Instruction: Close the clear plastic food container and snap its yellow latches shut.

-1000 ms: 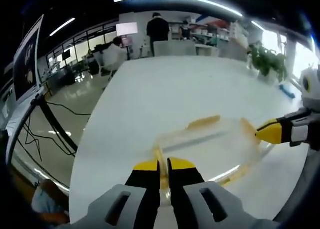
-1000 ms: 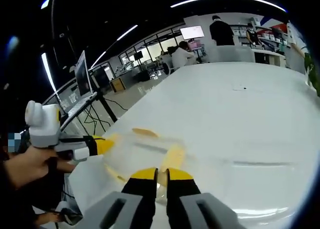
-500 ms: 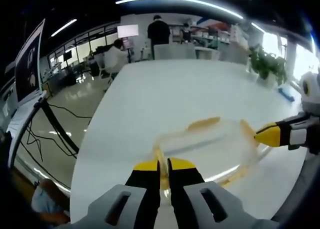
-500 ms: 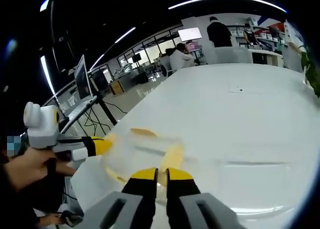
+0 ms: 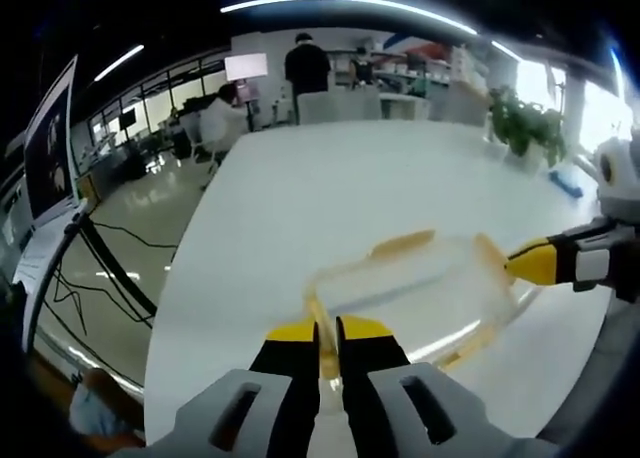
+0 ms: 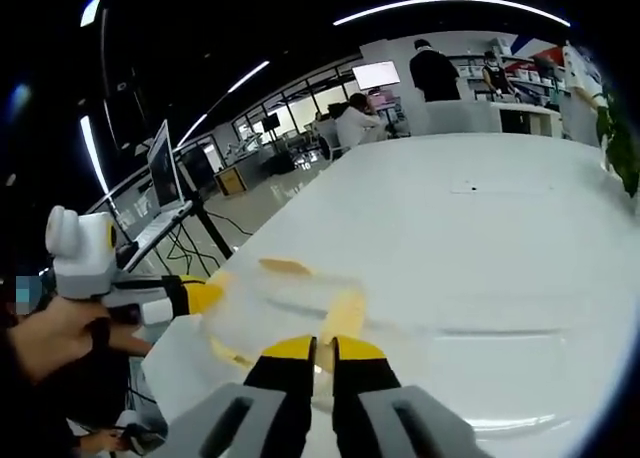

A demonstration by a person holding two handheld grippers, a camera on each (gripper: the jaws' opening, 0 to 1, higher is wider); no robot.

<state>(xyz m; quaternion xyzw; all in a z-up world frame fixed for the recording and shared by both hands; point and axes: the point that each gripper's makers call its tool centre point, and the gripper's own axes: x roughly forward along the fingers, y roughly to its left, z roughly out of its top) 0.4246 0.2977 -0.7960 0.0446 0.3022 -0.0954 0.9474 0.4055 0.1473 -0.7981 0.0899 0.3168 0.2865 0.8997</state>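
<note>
The clear plastic food container (image 5: 420,290) sits low over the white table (image 5: 330,178), held at both ends. My left gripper (image 5: 328,330) is shut on the yellow latch (image 5: 317,316) at its near end. From the right, my right gripper (image 5: 522,263) pinches the yellow latch (image 5: 492,254) at the opposite end. A third yellow latch (image 5: 402,244) lies along the far side. In the right gripper view, my right gripper (image 6: 325,348) is shut on a yellow latch (image 6: 343,313) of the container (image 6: 280,303), and the left gripper (image 6: 208,295) grips its left end.
The table edge runs close on the left, above a floor with cables (image 5: 110,268) and a screen on a stand (image 5: 50,143). A potted plant (image 5: 525,123) and a blue item (image 5: 563,181) sit at the far right. People (image 5: 307,63) stand beyond the table. A hand (image 6: 50,333) holds the left gripper.
Both views have shifted a little with the hands. The container stays held at both ends and both grips are unchanged.
</note>
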